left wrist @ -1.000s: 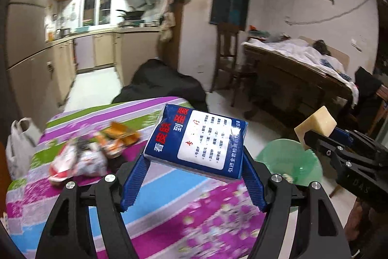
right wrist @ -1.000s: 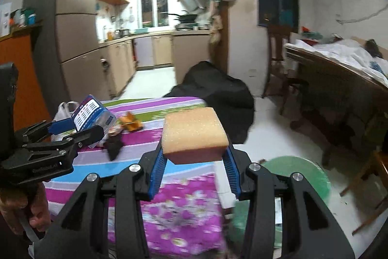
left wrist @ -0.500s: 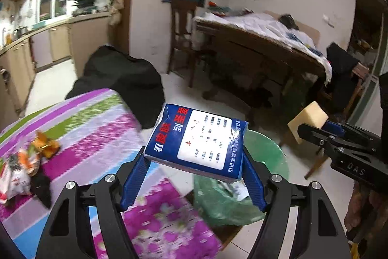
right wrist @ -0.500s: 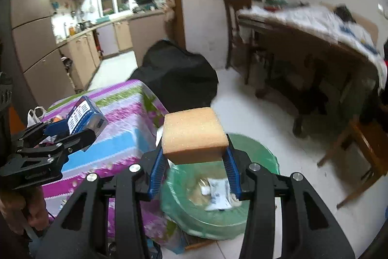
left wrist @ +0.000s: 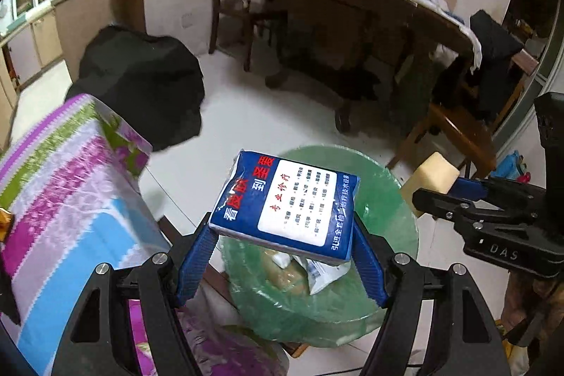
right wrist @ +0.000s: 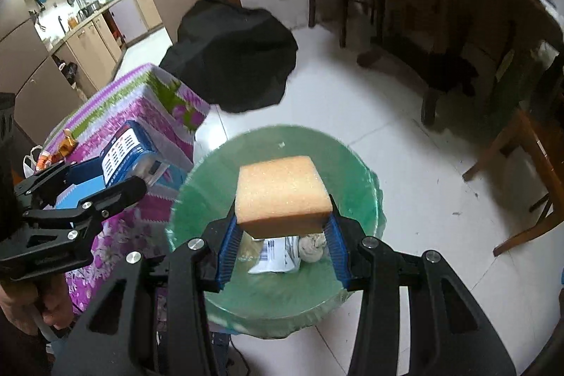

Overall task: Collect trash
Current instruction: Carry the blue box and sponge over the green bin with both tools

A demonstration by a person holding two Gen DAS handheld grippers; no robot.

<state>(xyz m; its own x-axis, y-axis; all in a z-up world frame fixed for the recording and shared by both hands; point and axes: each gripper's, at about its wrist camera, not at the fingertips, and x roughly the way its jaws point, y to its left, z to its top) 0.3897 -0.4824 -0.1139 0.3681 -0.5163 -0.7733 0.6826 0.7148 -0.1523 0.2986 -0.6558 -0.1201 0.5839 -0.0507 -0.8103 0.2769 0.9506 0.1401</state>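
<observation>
My left gripper (left wrist: 282, 256) is shut on a blue tissue pack (left wrist: 287, 205) with white and red print, held over the near rim of a green-lined trash bin (left wrist: 384, 196). In the right wrist view my right gripper (right wrist: 282, 247) is shut on a yellow sponge block (right wrist: 282, 196), right above the bin's (right wrist: 218, 171) opening. Crumpled paper and a white wrapper (right wrist: 275, 254) lie inside the bin. Each view shows the other gripper too: the sponge (left wrist: 431, 177) at the right, the tissue pack (right wrist: 128, 155) at the left.
A table with a striped flowered cloth (left wrist: 63, 178) stands left of the bin, with wrappers (right wrist: 65, 141) on it. A black covered object (right wrist: 232, 59) sits on the white tiled floor behind. A wooden stool (right wrist: 525, 171) and a large dark table (left wrist: 352, 23) are to the right.
Both grippers swung right off the striped table and dropped toward the floor, carrying the tissue pack and the sponge. The green bin now lies directly beneath them.
</observation>
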